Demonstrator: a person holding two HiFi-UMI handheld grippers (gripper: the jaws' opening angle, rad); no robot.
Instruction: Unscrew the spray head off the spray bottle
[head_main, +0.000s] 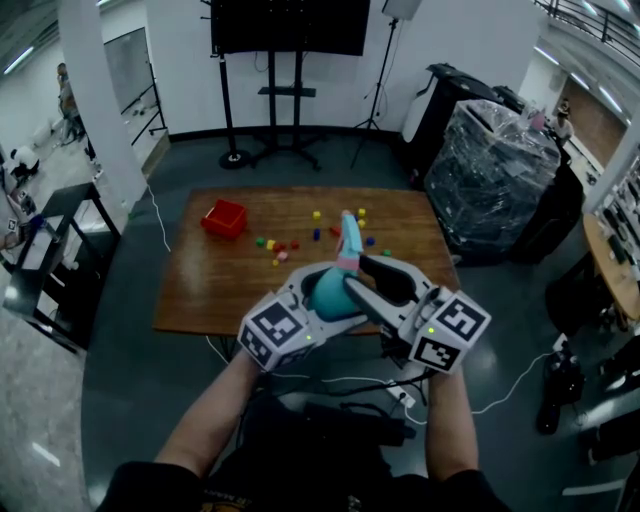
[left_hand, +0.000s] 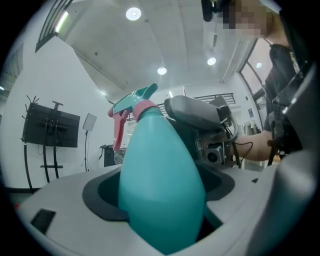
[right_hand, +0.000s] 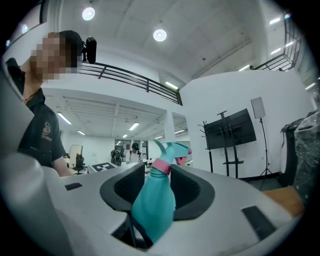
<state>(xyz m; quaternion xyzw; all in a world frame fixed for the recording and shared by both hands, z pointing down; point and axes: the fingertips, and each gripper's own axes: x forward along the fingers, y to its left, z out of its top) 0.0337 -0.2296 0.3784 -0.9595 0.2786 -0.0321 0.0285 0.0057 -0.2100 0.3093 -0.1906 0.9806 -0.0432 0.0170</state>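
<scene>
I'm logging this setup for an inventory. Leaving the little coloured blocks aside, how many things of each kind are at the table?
spray bottle: 1
tools: 2, the left tool and the right tool
red bin: 1
table: 1
Total: 5

**Spray bottle** (left_hand: 160, 190): smooth teal plastic with a soft, semi-matt sheen. **Spray head** (left_hand: 132, 101): the same teal plastic, with a collar and trigger of pink plastic. **Left gripper** (head_main: 325, 295) and **right gripper** (head_main: 365, 285): matt light-grey moulded plastic shells, the jaws lined with dark matt pads. **Desk** (head_main: 200, 290): brown wood, low sheen. **Box** (head_main: 224, 218): red plastic. **Wrapped load** (head_main: 490, 160): glossy, crinkled clear film.
</scene>
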